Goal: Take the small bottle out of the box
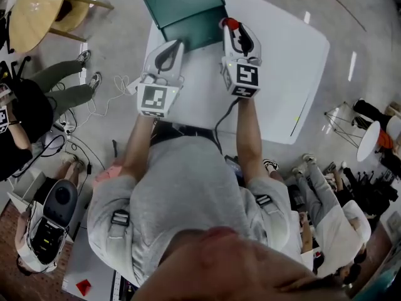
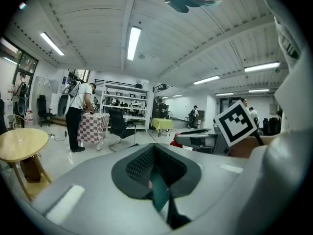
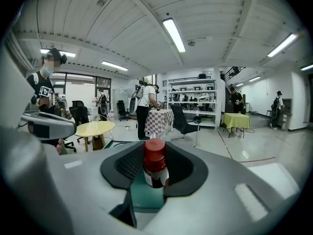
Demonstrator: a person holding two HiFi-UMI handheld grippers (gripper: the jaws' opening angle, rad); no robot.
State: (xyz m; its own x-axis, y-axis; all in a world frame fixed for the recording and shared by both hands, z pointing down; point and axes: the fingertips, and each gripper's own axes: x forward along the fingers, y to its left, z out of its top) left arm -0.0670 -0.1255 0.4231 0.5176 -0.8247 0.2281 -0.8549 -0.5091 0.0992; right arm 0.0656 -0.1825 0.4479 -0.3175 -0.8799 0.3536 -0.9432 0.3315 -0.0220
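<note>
Clamping a small dark bottle (image 3: 155,173) w/ round red cap (image 3: 154,151) upright between its jaws, R gripper (image 1: 232,26) hovers just above the flat teal box (image 1: 200,33). L gripper (image 1: 177,44), jaws narrow, pinches the box's thin wall. Smooth white table (image 1: 294,61) below both.

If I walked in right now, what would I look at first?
Probably the bright red cap of the small bottle, pinched in the right tool. Next comes the dark green box at the far edge of the white table, with the left tool closed on a thin green part of it. Around them is a big, bright room, with people standing far off by shelves.
</note>
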